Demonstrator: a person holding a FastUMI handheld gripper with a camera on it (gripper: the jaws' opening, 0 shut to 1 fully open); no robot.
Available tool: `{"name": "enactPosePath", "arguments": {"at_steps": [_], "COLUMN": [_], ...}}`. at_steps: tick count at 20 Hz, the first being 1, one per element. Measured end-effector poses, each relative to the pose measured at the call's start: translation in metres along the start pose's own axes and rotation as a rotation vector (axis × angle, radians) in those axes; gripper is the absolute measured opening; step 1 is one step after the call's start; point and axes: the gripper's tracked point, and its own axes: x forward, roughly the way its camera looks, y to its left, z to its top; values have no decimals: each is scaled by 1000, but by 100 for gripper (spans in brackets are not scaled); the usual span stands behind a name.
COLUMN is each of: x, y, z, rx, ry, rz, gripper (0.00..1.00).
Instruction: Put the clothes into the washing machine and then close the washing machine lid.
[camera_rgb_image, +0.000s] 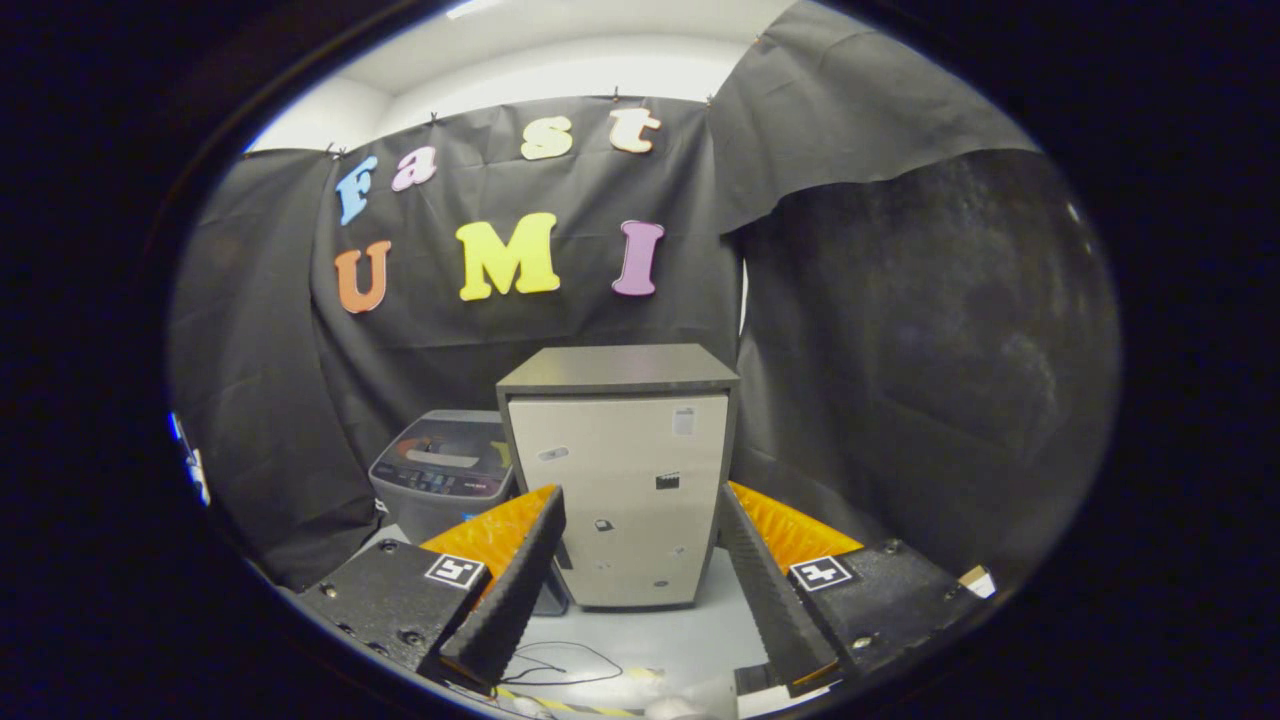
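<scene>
Spread, empty jaws (640, 585) frame a beige cabinet (620, 490) — grey washing machine (445, 470) beside it, lid down.

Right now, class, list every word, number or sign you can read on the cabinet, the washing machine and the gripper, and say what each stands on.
Cabinet stickers: too small to read.
Washing machine top panel: markings blurred, unreadable.
Hand-held gripper, open, cabinet beyond its fingers: square black-and-white markers, patterns, not words.
No text here can be quoted.
</scene>
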Motion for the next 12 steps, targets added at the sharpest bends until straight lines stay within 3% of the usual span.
{"name": "enactPosePath", "arguments": {"at_steps": [12], "x": [-9], "y": [4], "z": [1], "rx": [-18], "ry": [-4], "rz": [13], "gripper": [96]}}
